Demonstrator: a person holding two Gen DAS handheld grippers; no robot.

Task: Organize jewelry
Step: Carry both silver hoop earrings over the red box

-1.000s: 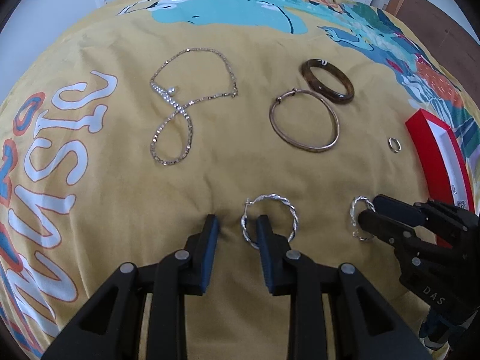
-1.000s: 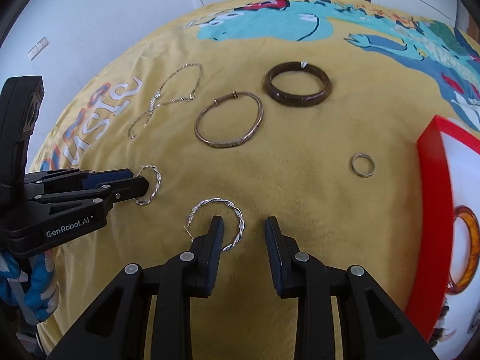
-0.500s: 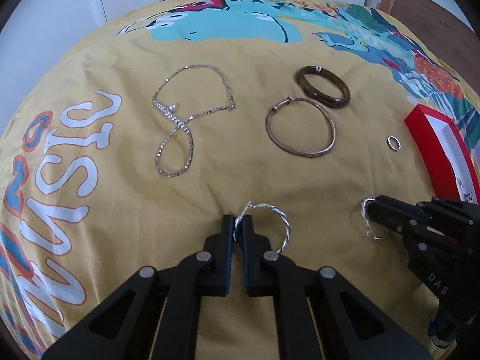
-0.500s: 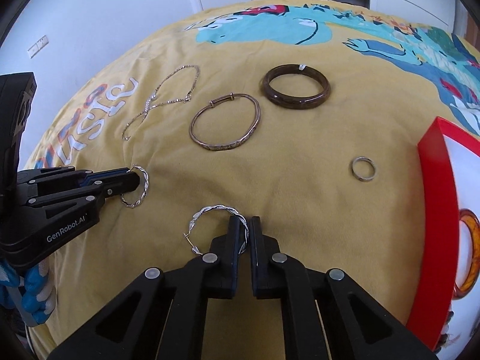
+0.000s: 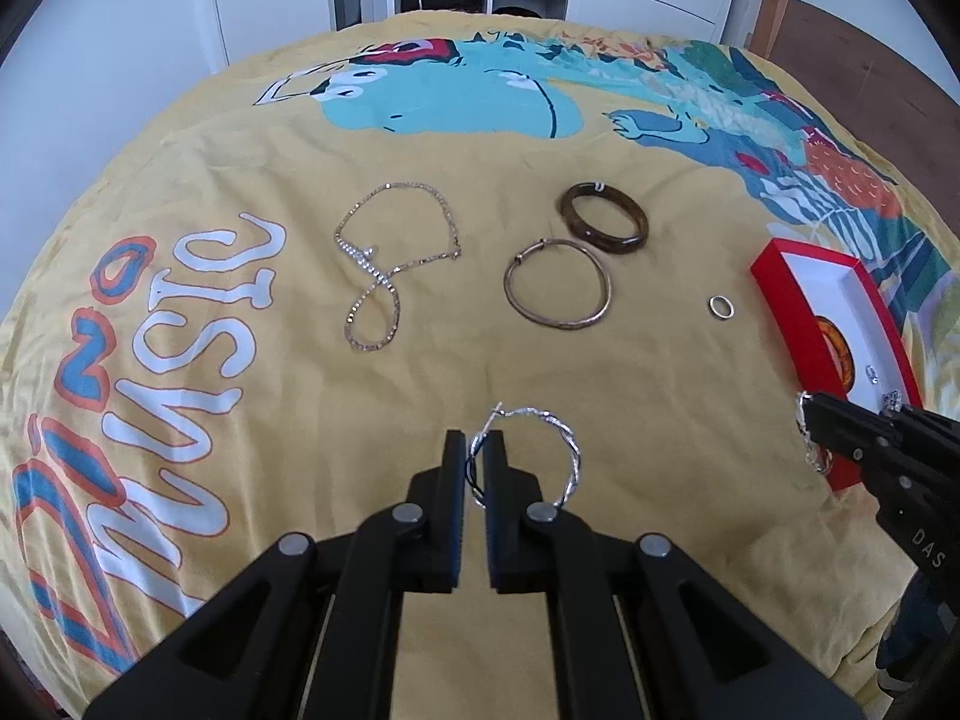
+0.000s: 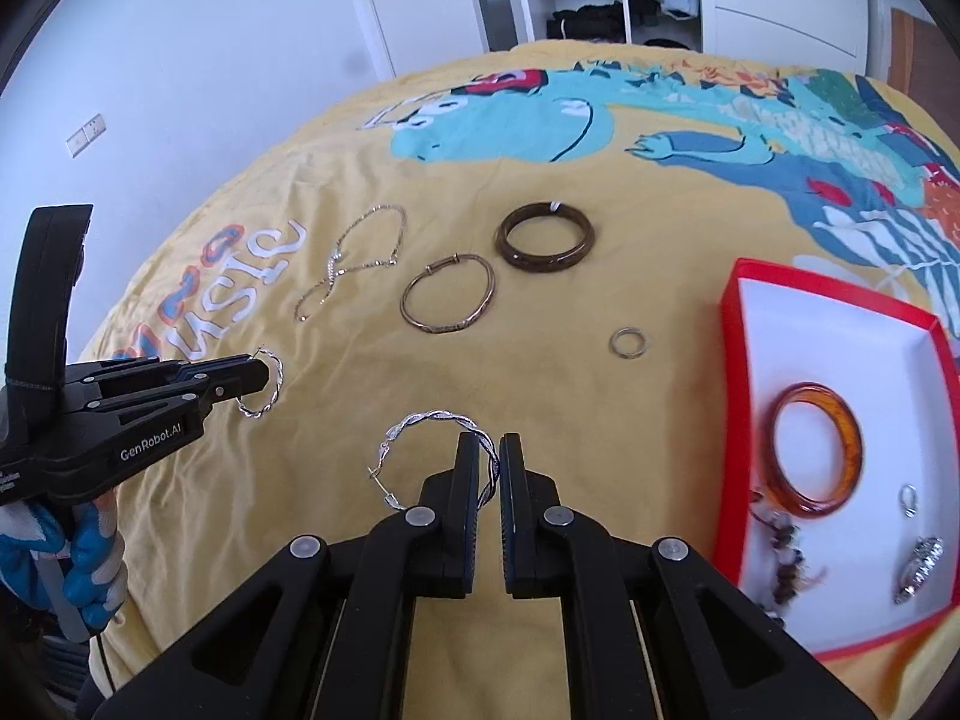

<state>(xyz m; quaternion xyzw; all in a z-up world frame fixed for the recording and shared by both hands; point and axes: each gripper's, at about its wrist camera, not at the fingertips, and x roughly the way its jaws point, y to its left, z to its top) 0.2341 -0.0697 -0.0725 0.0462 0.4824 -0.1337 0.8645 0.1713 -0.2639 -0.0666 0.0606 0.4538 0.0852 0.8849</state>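
Note:
My left gripper is shut on a twisted silver hoop earring and holds it above the yellow bedspread. My right gripper is shut on a matching silver hoop earring, lifted near the red box. In the left wrist view the right gripper with its hoop is at the edge of the red box. In the right wrist view the left gripper shows at left with its hoop.
On the bedspread lie a chain necklace, a thin bronze bangle, a dark brown bangle and a small ring. The box holds an amber bangle, beads and small silver pieces. A wardrobe stands beyond the bed.
Both grippers closed on their hoop earrings and lifted them off the bedspread. The right gripper moved right, to the red box.

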